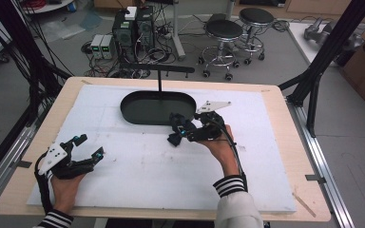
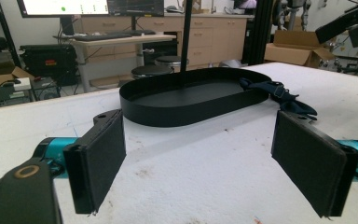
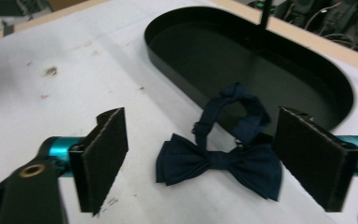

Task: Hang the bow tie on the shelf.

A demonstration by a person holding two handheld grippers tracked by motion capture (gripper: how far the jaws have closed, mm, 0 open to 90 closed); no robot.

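Observation:
A dark navy bow tie (image 3: 219, 163) lies flat on the white mat just in front of a black oval tray (image 3: 168, 65). Its neck strap (image 3: 235, 105) loops up against the tray's near rim. My right gripper (image 3: 209, 158) is open, with one jaw on either side of the bow tie and not touching it. The high view has that right gripper (image 1: 177, 129) at the tray's (image 1: 123, 107) front right edge, over the bow tie (image 1: 173, 139). My left gripper (image 1: 90, 146) is open and holds nothing, low over the mat at the front left. Its own view faces the tray (image 2: 186, 112) and the distant bow tie (image 2: 284, 95).
A thin black post (image 1: 159, 85) with a crossbar (image 1: 157, 69) rises from the tray's back. The white mat (image 1: 138, 166) covers most of the wooden table (image 1: 275, 95). Stools (image 1: 223, 33), computers and cables stand on the floor beyond the table.

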